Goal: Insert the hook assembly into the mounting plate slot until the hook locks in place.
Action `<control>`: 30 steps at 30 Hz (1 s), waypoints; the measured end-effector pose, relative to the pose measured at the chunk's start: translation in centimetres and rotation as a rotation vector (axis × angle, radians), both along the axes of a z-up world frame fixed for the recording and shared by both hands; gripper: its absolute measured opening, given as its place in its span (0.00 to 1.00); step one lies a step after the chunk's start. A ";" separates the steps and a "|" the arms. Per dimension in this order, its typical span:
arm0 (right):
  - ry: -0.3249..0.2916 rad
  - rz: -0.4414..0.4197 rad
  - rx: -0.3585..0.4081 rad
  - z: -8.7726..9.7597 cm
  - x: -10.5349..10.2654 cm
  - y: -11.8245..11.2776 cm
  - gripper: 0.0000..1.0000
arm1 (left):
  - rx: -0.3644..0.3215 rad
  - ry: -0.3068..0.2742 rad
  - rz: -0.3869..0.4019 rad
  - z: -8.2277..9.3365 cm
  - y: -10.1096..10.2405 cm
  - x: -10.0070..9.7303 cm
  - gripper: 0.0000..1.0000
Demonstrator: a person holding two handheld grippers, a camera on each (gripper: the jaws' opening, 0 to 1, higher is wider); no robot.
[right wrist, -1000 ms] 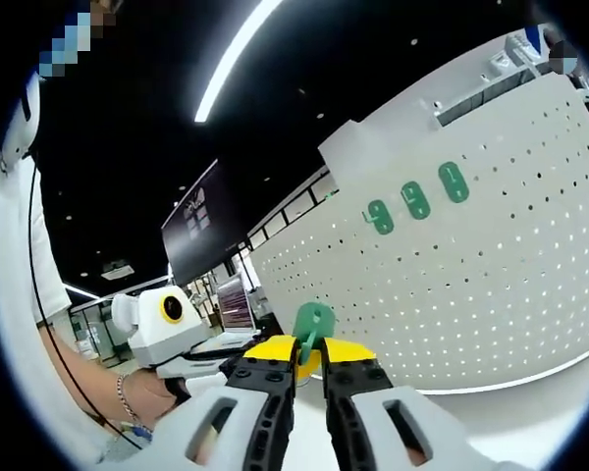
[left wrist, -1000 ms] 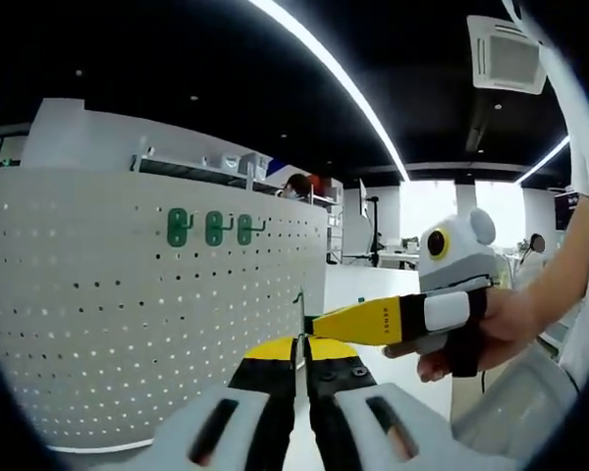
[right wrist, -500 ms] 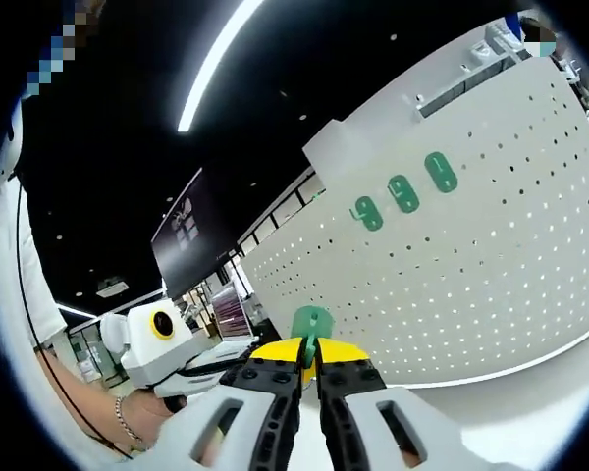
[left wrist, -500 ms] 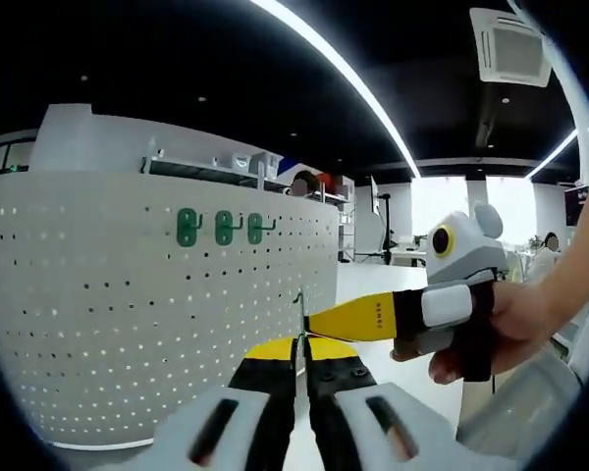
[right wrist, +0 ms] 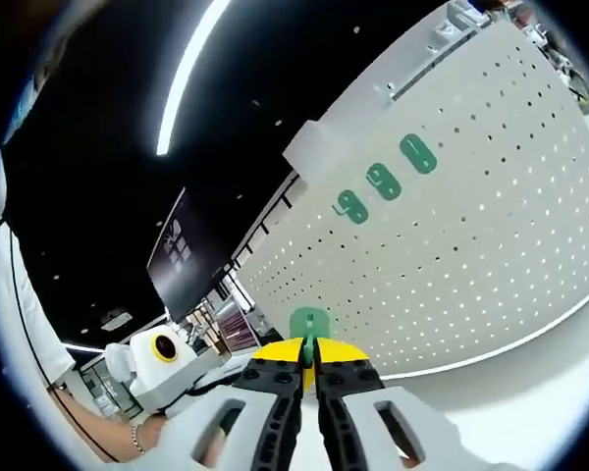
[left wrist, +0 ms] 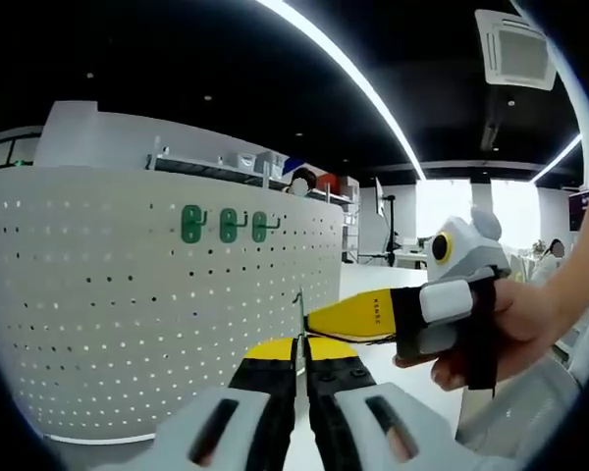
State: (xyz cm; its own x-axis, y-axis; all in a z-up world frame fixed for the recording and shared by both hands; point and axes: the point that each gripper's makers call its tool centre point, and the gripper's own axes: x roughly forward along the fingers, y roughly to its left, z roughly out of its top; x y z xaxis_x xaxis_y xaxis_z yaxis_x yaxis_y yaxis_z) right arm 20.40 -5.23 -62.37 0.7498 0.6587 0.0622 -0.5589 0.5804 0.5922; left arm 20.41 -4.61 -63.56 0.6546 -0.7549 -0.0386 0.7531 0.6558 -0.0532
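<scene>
Right gripper (right wrist: pixel 309 365) fingers pinch flat green plastic hook (right wrist: pixel 309 326); perforated white pegboard (right wrist: pixel 471 245) near.

The pegboard panel (left wrist: pixel 147 294) looks like smooth white painted sheet metal with a slight sheen, and the three green hooks (left wrist: pixel 226 225) on it read as matt plastic. The right hand-held gripper (right wrist: pixel 309 365) has matt black jaws with glossy yellow plastic tips, pinching a green plastic hook plate (right wrist: pixel 308 326).
</scene>
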 end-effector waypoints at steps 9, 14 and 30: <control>0.004 0.006 -0.016 0.0 -0.1 -0.1 0.00 | 0.002 -0.001 -0.005 0.0 -0.2 -0.1 0.02; 0.006 0.004 -0.018 0.0 -0.1 0.0 0.00 | 0.003 0.000 -0.003 -0.1 -0.1 -0.1 0.02; 0.009 0.026 -0.023 -0.1 -0.3 0.2 0.00 | 0.001 0.077 -0.029 -1.2 -0.2 -0.1 0.35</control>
State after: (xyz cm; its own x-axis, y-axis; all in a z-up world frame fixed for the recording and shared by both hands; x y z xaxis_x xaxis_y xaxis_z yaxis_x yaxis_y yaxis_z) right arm 20.11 -5.00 -62.49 0.7331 0.6790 0.0396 -0.5683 0.5796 0.5840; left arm 20.35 -4.83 -64.80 0.6274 -0.7736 -0.0883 0.7656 0.6336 -0.1113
